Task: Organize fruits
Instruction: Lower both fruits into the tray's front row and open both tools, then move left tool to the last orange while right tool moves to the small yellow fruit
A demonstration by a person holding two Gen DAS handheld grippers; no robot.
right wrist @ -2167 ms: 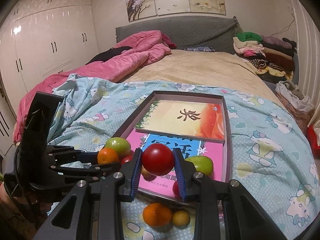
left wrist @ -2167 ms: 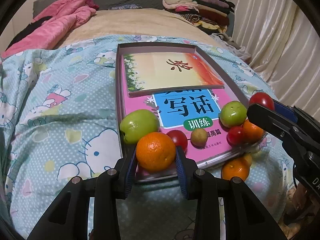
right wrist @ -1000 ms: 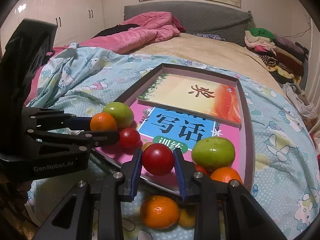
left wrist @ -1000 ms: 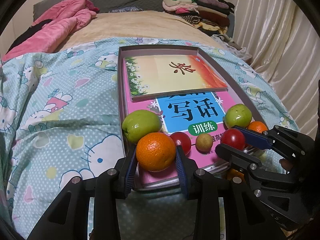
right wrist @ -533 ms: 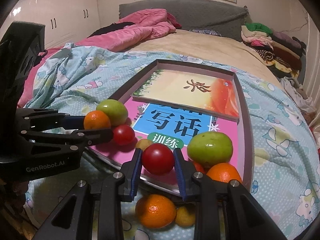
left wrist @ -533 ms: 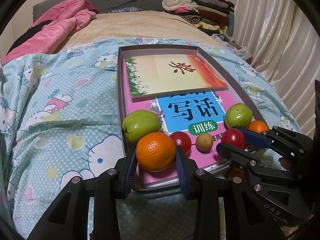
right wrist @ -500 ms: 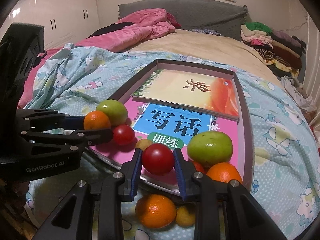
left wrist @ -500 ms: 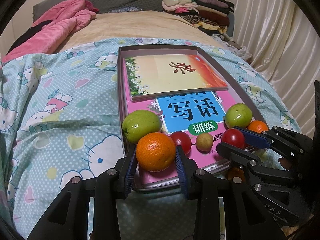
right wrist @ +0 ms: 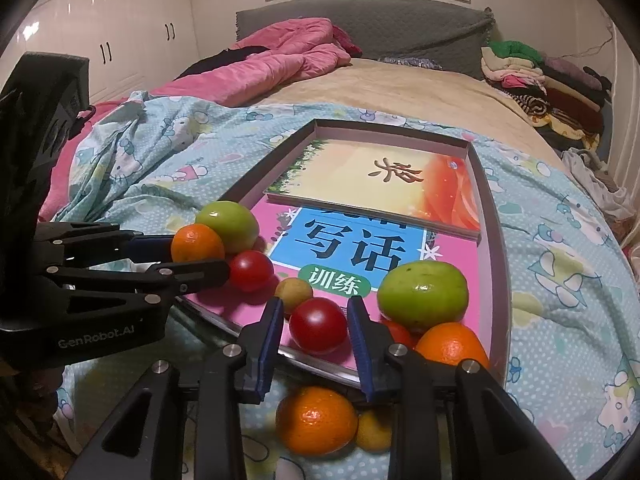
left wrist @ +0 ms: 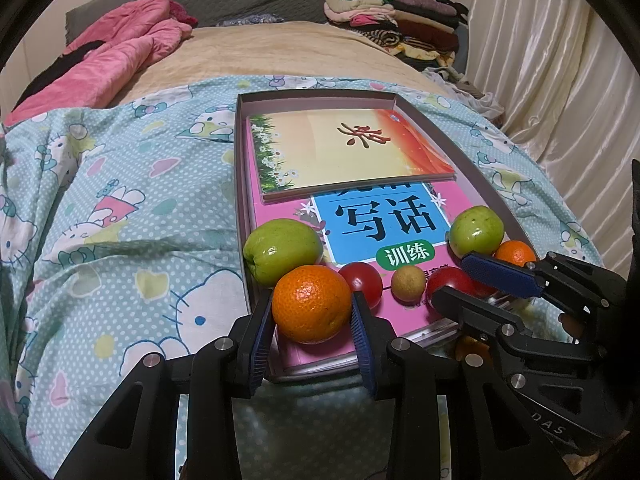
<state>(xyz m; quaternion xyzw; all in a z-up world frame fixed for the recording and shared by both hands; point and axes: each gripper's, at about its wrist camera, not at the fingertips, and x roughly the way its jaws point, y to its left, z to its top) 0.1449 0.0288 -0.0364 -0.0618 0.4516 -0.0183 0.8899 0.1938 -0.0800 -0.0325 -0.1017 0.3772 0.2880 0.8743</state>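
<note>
Fruits lie gathered at the near end of a shallow box (left wrist: 240, 168) that sits on the bed's patterned cover (left wrist: 120, 200), most of them resting on a pink book (left wrist: 452, 200) inside it.

Your left hand-held gripper (left wrist: 311, 312) is clamped on the big orange (left wrist: 312, 292), with a blue pad pressed to each side, at the near edge of the pink book. Just behind it sits a green fruit (left wrist: 282, 250). To its right lie a loose tomato (left wrist: 360, 282) and a small tan fruit (left wrist: 408, 283).

Your right hand-held gripper (right wrist: 314, 308) stands narrow around the red tomato (right wrist: 318, 326), which rests on the book. A thin gap shows between the tomato and the left pad, so the jaws frame it rather than pinch it.

Right of that tomato sit a second green fruit (right wrist: 422, 294) and a smaller orange (right wrist: 452, 344), touching each other in the box's near corner.

Outside the box, on the cover just in front of it, lie another orange (right wrist: 316, 420) and a little yellow fruit (right wrist: 374, 430), side by side.
</note>
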